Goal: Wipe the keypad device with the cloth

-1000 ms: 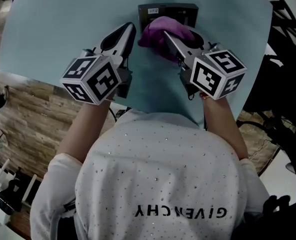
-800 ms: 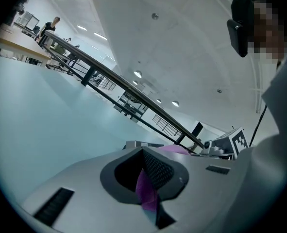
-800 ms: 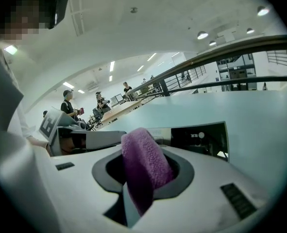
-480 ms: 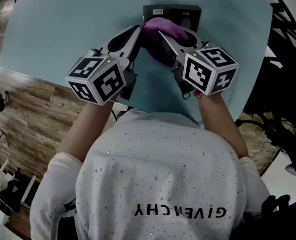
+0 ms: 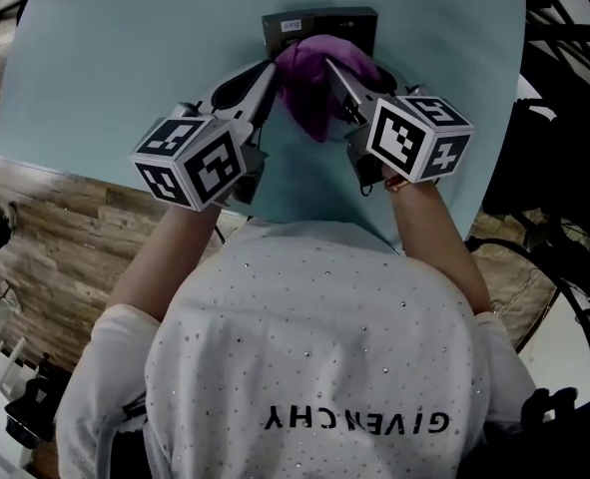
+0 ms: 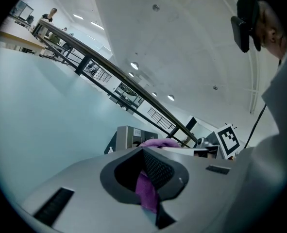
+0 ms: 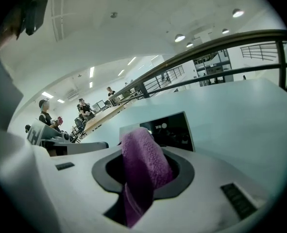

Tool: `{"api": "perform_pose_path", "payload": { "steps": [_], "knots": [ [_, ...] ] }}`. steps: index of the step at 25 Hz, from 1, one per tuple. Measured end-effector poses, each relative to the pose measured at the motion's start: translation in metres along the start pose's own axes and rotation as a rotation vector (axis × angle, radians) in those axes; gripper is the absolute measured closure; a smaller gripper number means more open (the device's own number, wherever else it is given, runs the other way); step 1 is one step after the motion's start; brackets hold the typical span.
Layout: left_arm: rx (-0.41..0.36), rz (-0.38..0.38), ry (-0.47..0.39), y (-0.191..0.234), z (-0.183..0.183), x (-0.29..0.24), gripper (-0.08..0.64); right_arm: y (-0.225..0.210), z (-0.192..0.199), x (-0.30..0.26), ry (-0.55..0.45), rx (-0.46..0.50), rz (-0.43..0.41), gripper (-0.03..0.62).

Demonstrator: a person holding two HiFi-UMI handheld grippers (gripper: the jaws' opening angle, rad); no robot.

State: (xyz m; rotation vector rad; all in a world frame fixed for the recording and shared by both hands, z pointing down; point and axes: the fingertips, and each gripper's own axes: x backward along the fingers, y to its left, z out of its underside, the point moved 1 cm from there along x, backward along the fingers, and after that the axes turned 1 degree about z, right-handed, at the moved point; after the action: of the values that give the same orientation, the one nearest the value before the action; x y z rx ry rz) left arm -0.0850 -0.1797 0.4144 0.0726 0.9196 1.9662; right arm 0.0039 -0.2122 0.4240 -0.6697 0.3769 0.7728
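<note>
The keypad device (image 5: 319, 26) is a dark box near the far edge of the pale blue table (image 5: 125, 68). A purple cloth (image 5: 316, 86) lies bunched over its front and hangs down toward me. My left gripper (image 5: 267, 73) is at the cloth's left side and my right gripper (image 5: 331, 68) at its right, their tips close together. In the left gripper view a purple strip (image 6: 145, 191) sits pinched in the shut left gripper (image 6: 150, 178), the device (image 6: 126, 137) beyond. In the right gripper view the right gripper (image 7: 143, 178) is shut on a thick fold of cloth (image 7: 143, 161) before the device (image 7: 175, 130).
The table's near edge runs just below the grippers, with wooden floor (image 5: 65, 228) to the left. Black cables and gear (image 5: 564, 168) crowd the right side. Railings and distant people show in both gripper views.
The two grippers have drawn closer together. The left one has come up against the cloth's left side, and the cloth now hangs lower between them.
</note>
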Motion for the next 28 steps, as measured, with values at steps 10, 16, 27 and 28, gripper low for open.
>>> {"api": "perform_pose_path", "payload": {
  "steps": [10, 16, 27, 28],
  "knots": [
    [0.001, 0.024, 0.044, 0.001, 0.009, -0.016, 0.555, -0.041, 0.003, 0.017, -0.016, -0.052, 0.113, 0.489],
    [0.015, 0.032, 0.056, 0.002, 0.013, -0.021, 0.555, -0.065, 0.004, 0.026, -0.04, -0.105, 0.18, 0.489],
    [0.018, -0.002, 0.037, 0.009, 0.005, -0.006, 0.554, -0.078, 0.0, 0.039, -0.062, -0.147, 0.234, 0.489],
    [0.019, -0.009, 0.034, 0.011, 0.005, -0.003, 0.555, -0.077, 0.001, 0.039, -0.059, -0.149, 0.23, 0.489]
  ]
}}
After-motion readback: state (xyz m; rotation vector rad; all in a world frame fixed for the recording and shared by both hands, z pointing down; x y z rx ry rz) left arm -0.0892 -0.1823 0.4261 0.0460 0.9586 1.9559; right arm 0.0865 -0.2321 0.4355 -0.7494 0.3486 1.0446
